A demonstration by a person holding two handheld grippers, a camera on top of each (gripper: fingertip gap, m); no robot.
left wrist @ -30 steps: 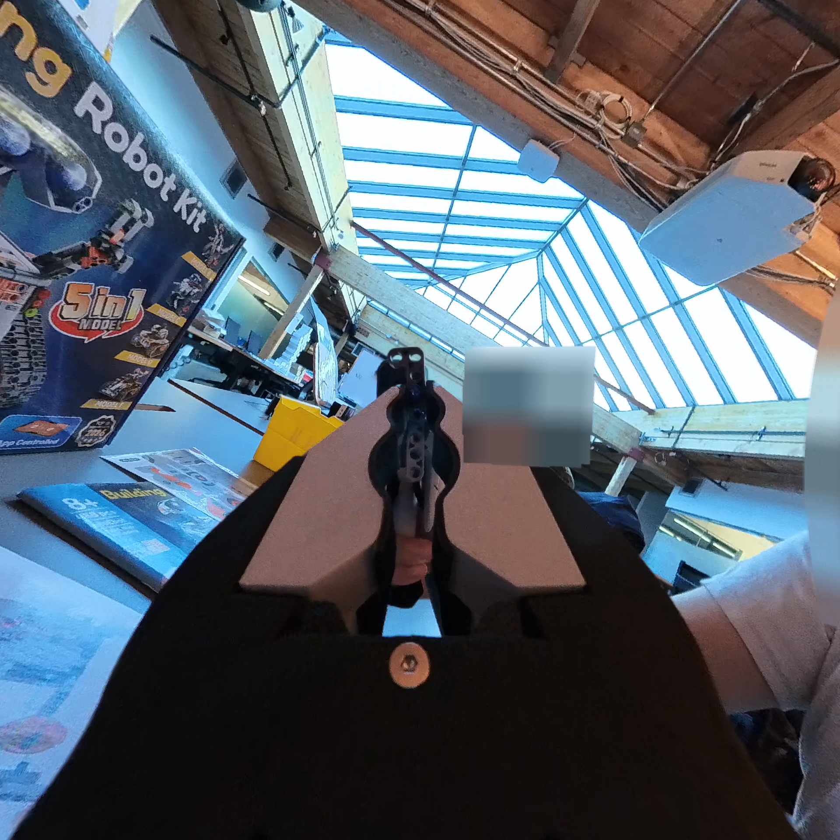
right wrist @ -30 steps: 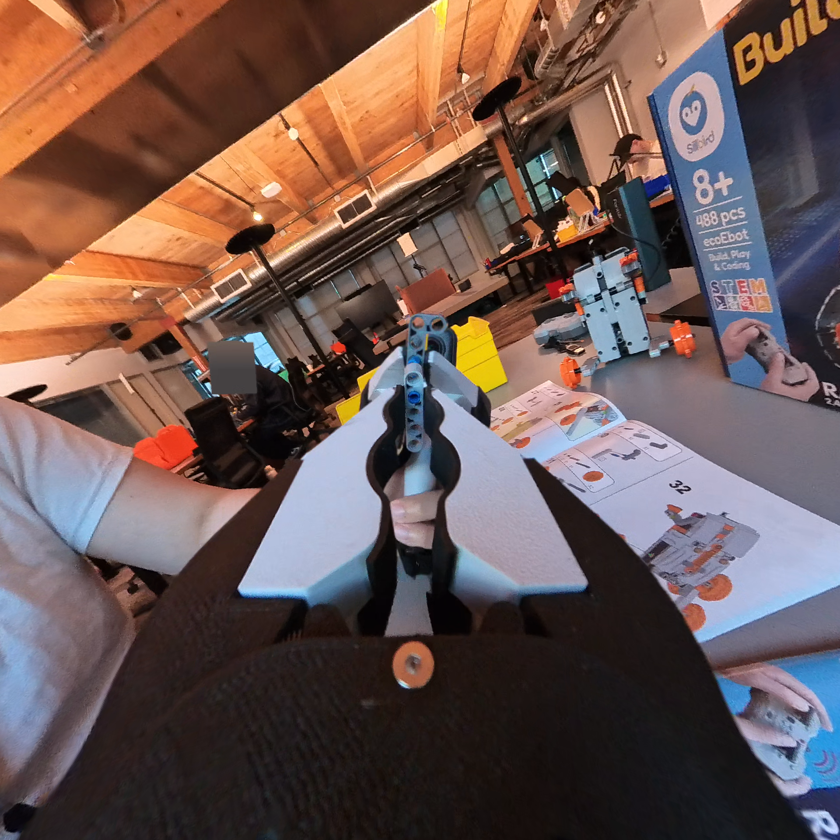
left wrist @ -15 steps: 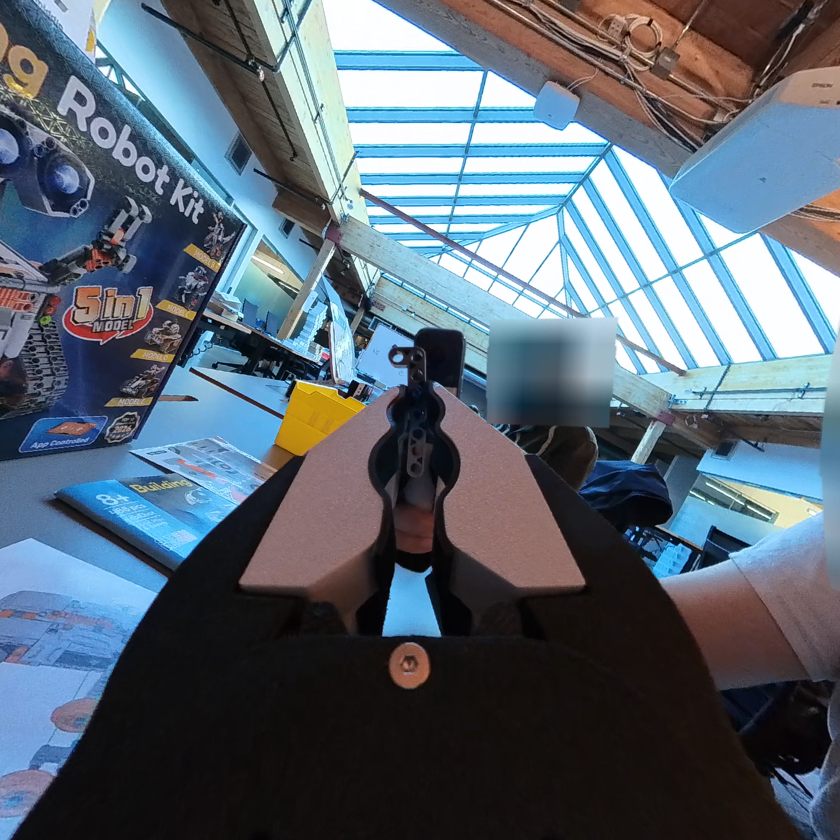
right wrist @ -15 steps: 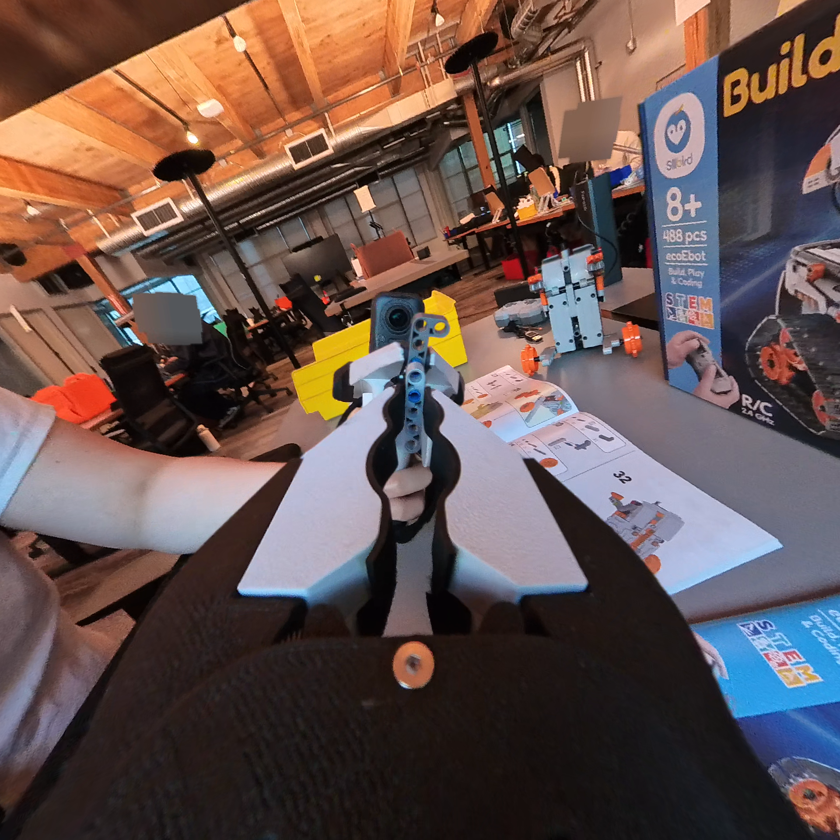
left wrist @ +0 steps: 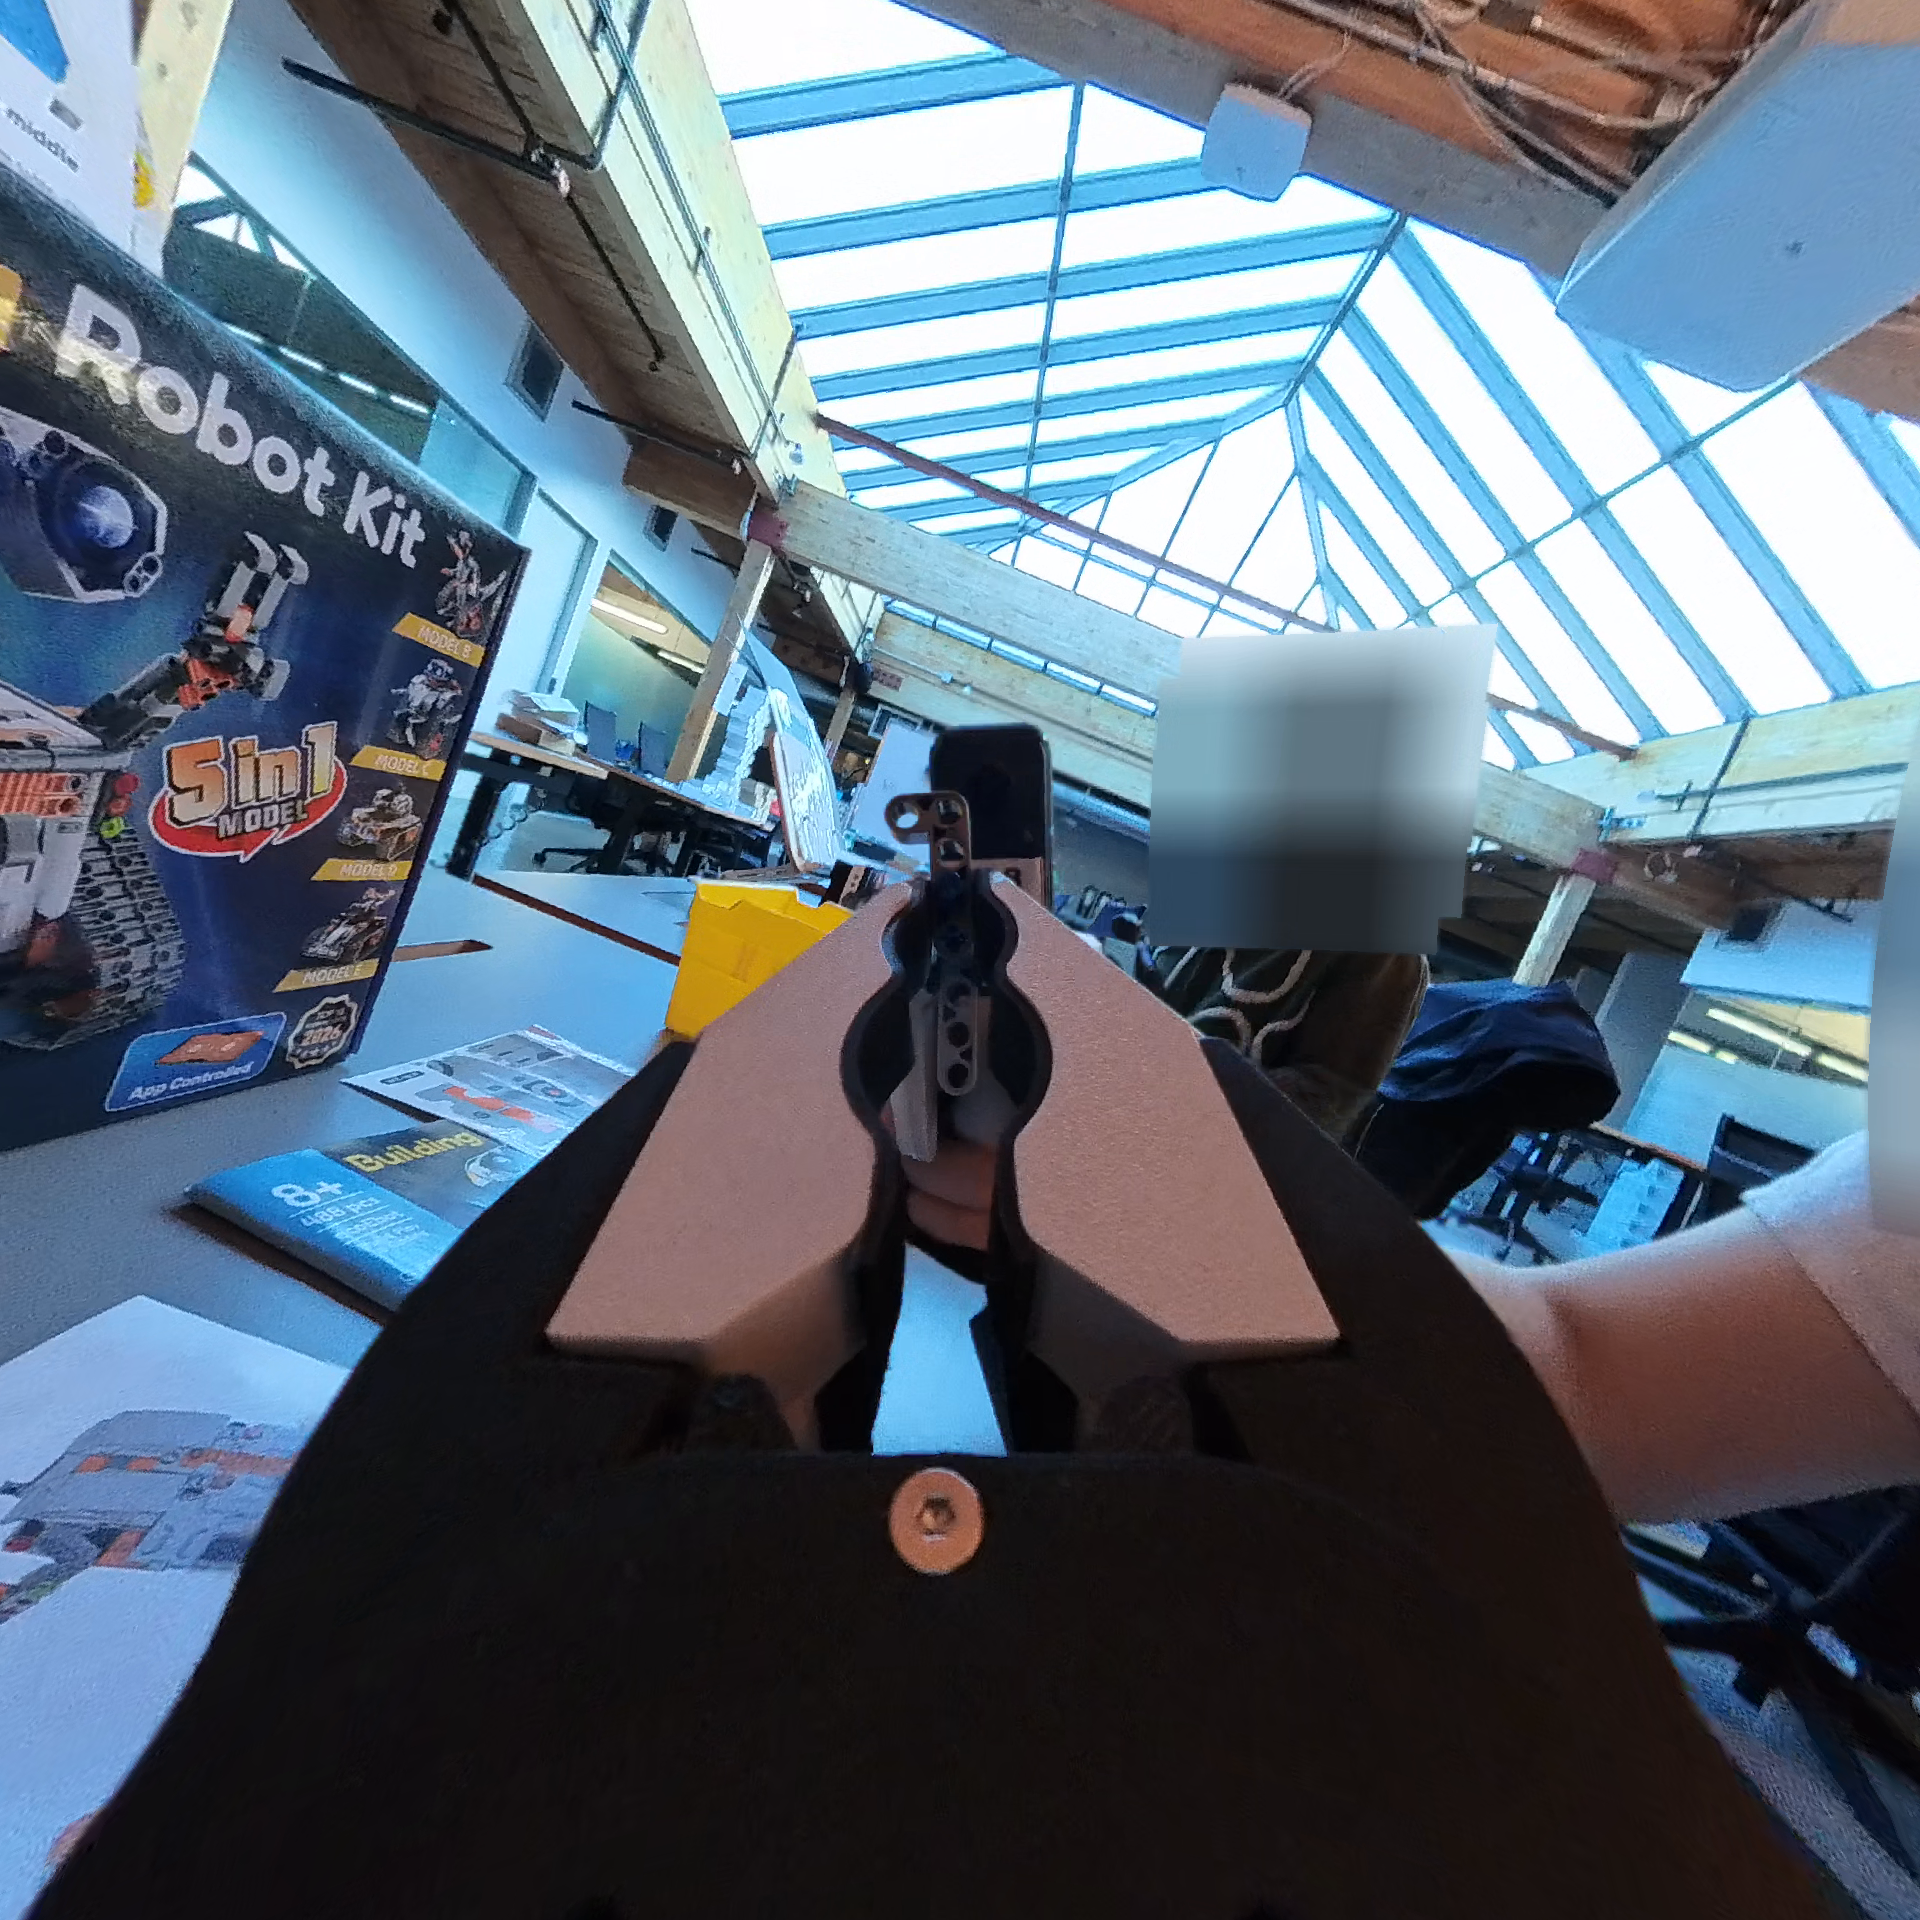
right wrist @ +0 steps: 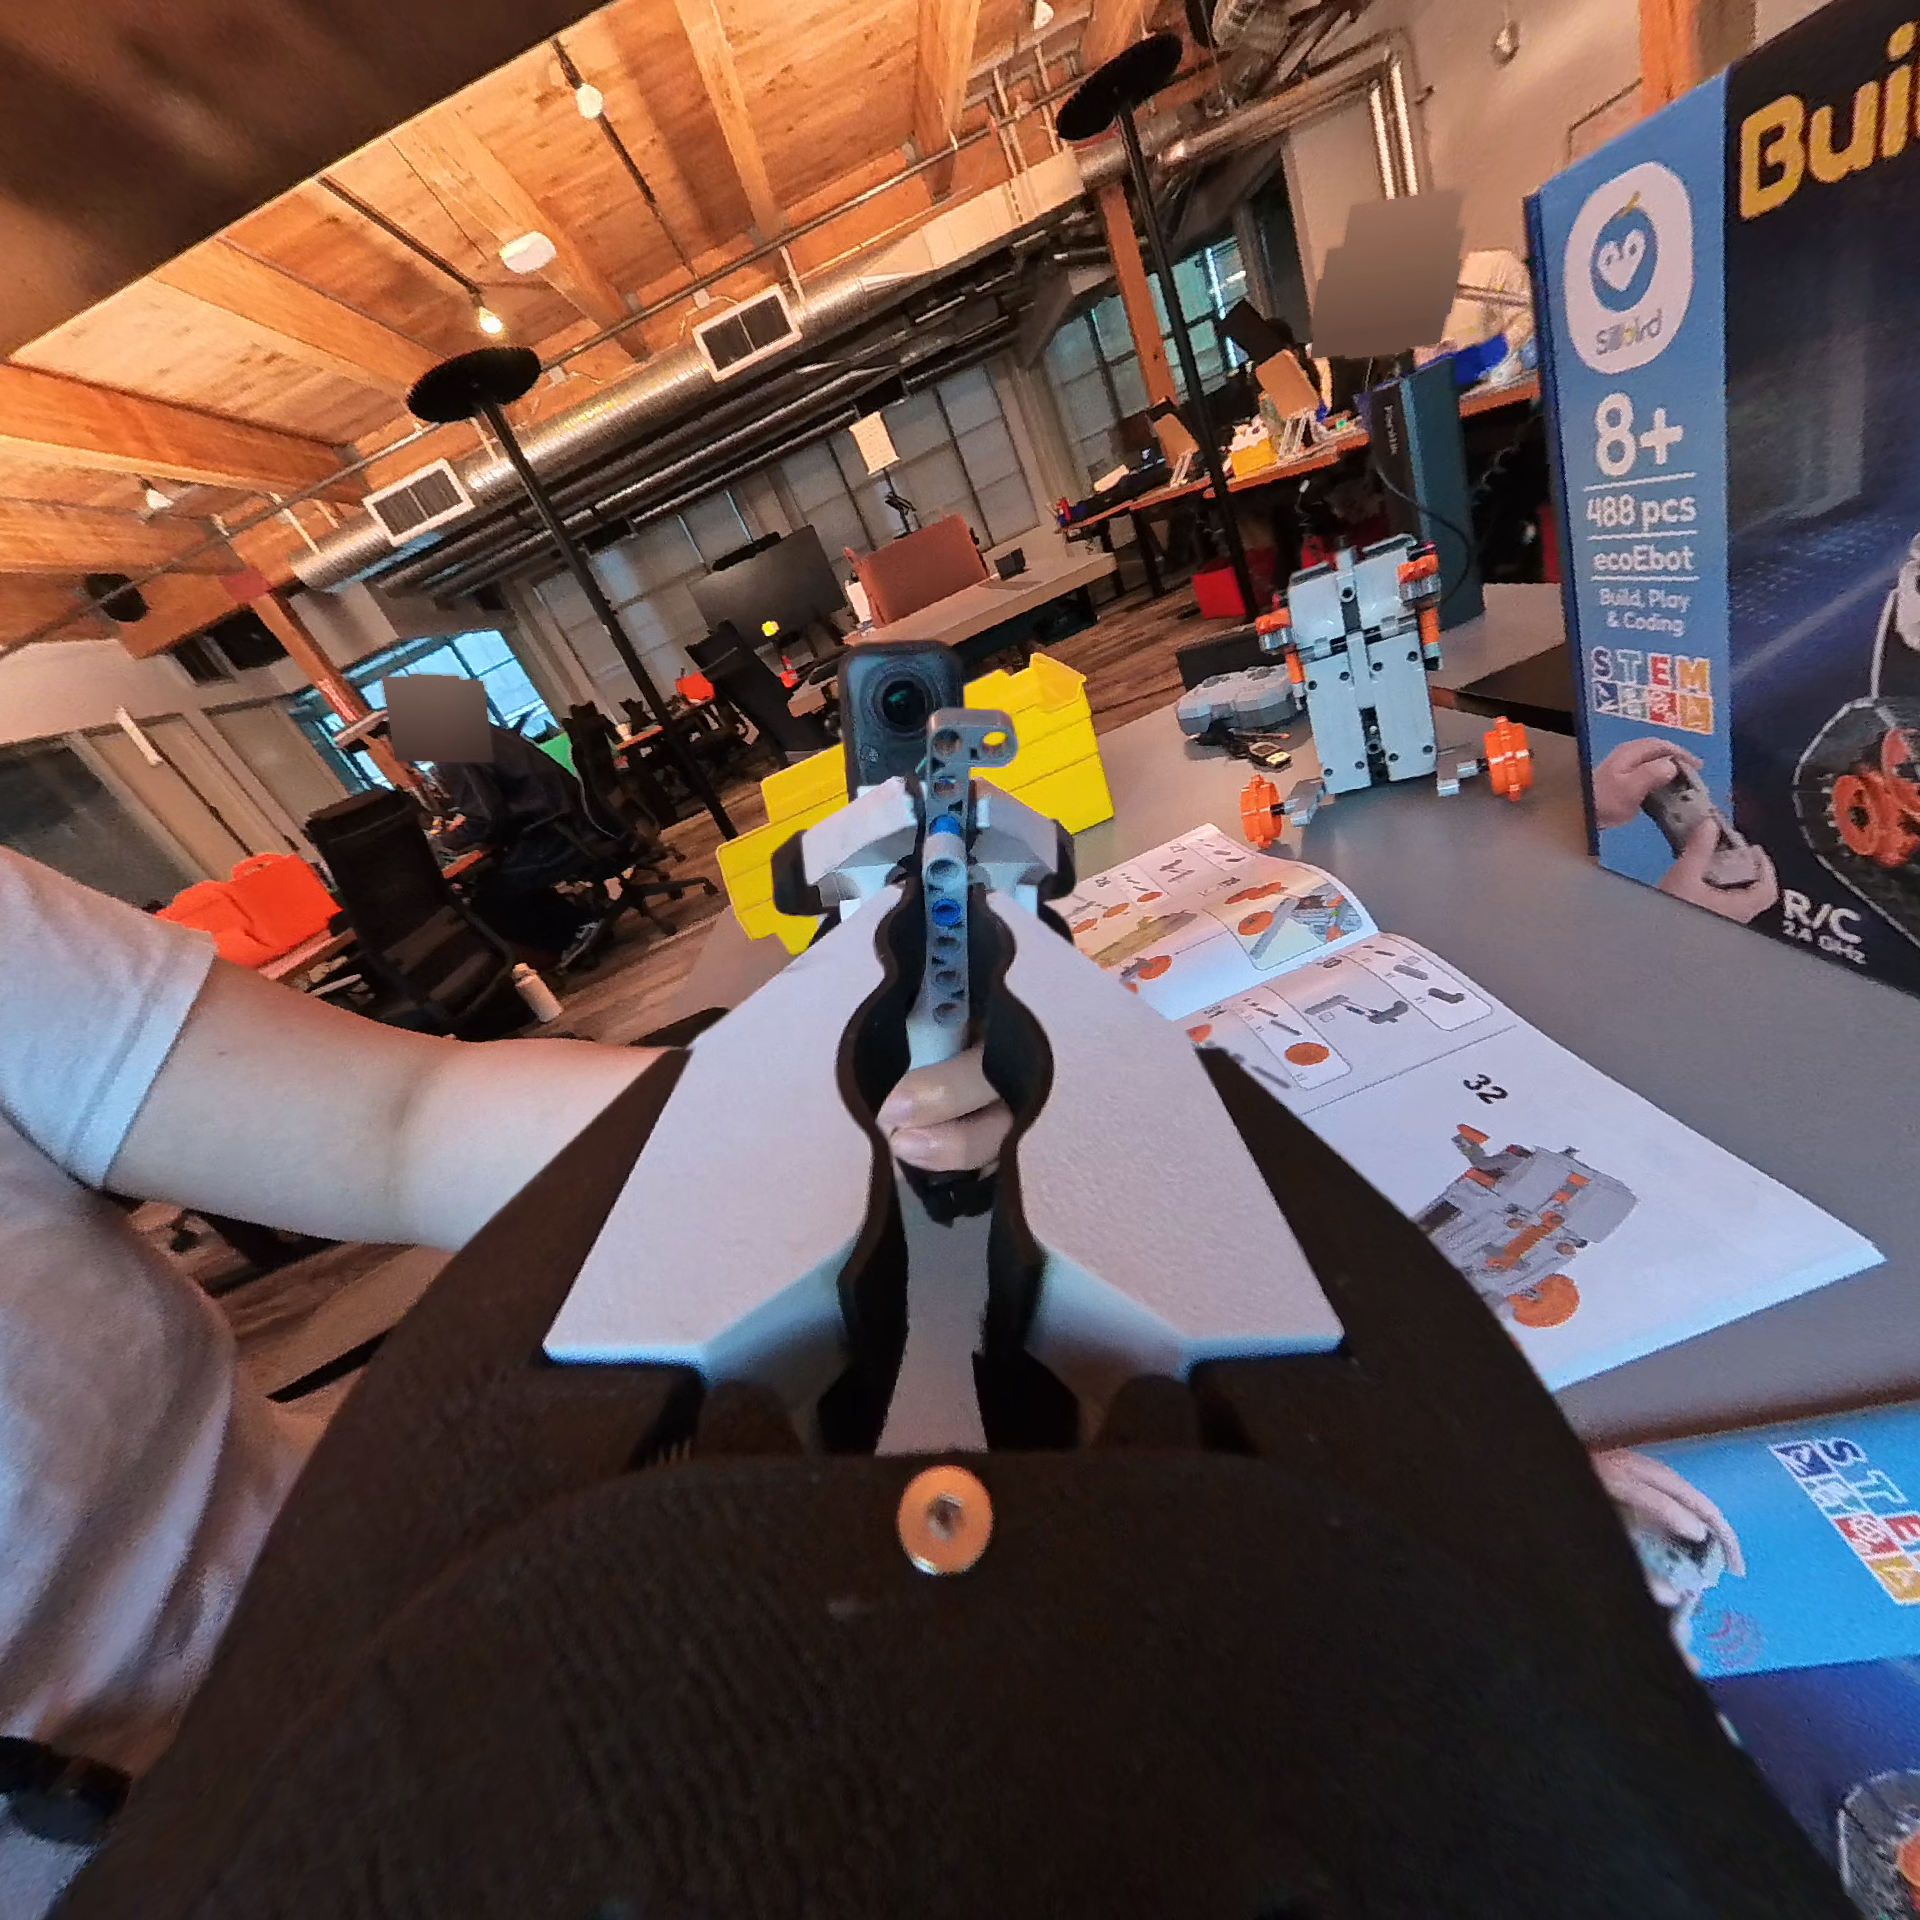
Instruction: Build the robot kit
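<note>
Left gripper (left wrist: 951,914): fingers closed narrow on a grey perforated beam (left wrist: 940,831), held upright above the surface (left wrist: 540,935).
Right gripper (right wrist: 951,914): fingers pinched on the same grey perforated beam (right wrist: 951,831) from the opposite side, facing the left gripper (right wrist: 914,831) tip to tip.
Beam: blue pins in its holes, bent top end poking above both sets of fingers.
Around: yellow bin (right wrist: 1029,748) just behind; open instruction booklet (right wrist: 1351,1039) flat on the surface; grey-and-orange block model (right wrist: 1361,675) standing beyond it; large kit box (right wrist: 1766,520) upright at right.
Person: bare forearm (right wrist: 364,1122) reaching in from left.
</note>
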